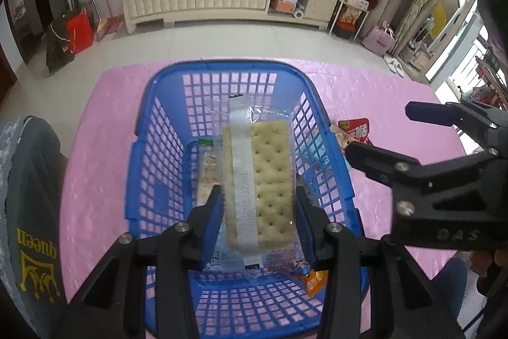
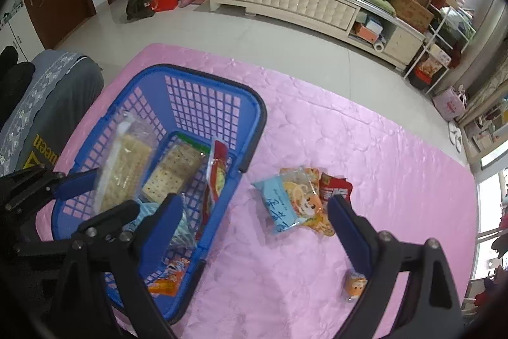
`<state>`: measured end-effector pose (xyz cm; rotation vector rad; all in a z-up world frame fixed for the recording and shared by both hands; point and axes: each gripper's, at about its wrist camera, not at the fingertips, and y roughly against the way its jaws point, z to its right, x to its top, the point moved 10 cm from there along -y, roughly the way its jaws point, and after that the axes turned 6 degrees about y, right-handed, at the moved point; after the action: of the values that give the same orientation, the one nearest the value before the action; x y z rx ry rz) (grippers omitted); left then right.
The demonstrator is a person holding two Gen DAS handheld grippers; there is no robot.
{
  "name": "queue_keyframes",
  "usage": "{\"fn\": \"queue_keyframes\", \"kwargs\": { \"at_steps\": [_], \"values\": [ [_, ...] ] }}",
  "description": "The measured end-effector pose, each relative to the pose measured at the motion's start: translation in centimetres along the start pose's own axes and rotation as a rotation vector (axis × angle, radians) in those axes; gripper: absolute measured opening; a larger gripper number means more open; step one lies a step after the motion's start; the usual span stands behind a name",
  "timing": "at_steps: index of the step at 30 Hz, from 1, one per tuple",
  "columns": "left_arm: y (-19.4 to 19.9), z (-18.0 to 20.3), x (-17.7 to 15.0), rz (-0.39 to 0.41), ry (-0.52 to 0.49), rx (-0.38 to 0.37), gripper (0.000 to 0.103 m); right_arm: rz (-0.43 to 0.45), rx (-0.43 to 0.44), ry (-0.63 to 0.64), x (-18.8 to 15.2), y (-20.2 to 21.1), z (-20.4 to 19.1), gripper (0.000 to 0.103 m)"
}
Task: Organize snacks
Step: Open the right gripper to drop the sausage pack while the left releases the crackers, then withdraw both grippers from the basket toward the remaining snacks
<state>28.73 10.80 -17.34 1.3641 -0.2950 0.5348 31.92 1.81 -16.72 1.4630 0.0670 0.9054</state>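
A clear-wrapped cracker pack [image 1: 258, 180] is clamped by the left gripper [image 1: 258, 208] over the part-filled blue plastic lattice basket [image 1: 149, 104], while the right gripper [image 2: 254, 221] is spread empty near three snack packets [image 2: 301, 202] left on the pink cloth [image 2: 397, 148].

The basket [image 1: 143, 129] was bright blue with an open square-grid lattice and a dark rim. The table [image 2: 365, 129] wore a pale pink cloth with a faint embossed crinkle. The cracker packet [image 1: 258, 180] was clear film over cream crackers dotted with small holes, crossed by a white seam strip. Gripper fingers [image 2: 347, 224] were black with blue pads. One snack pack [image 2: 287, 204] was light blue and orange with a cartoon face; another [image 2: 336, 188] was red. The cushion [image 1: 28, 196] was grey with yellow lettering.
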Motion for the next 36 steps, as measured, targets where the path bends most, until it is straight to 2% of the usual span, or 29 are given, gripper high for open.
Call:
{"fn": "queue_keyframes", "kwargs": {
  "at_steps": [8,9,10,11,15,19,28,33,36],
  "values": [
    [-2.4,-0.1,1.3,-0.023,0.024,0.006,0.042,0.025,0.005,-0.036,0.0,-1.3,2.0,0.095],
    [-2.6,-0.1,1.4,-0.022,0.019,0.015,0.046,0.032,0.006,-0.042,0.0,-1.5,2.3,0.094],
    [-2.7,-0.1,1.6,-0.013,0.016,0.022,0.055,0.035,0.006,-0.048,-0.1,-1.6,2.5,0.094],
    [-2.6,-0.4,2.0,0.000,0.021,0.031,0.059,0.037,0.008,-0.056,-0.1,-1.8,2.7,0.094],
    [-1.7,-0.2,2.2,0.024,0.002,0.032,0.064,0.049,0.026,-0.081,-0.3,-1.7,3.1,0.094],
    [0.0,0.3,1.9,0.041,-0.016,0.044,0.065,0.054,0.040,-0.109,-0.5,-0.4,3.2,0.094],
    [6.8,1.6,0.2,0.111,-0.029,0.029,0.065,0.127,0.041,-0.118,-1.7,6.5,3.0,0.094],
    [10.4,3.7,-0.2,0.169,-0.077,0.035,0.069,0.141,0.048,-0.136,-3.2,9.2,3.6,0.094],
    [12.3,5.1,-0.2,0.205,-0.093,0.017,0.076,0.149,0.032,-0.142,-4.1,10.4,4.5,0.095]
  ]
}}
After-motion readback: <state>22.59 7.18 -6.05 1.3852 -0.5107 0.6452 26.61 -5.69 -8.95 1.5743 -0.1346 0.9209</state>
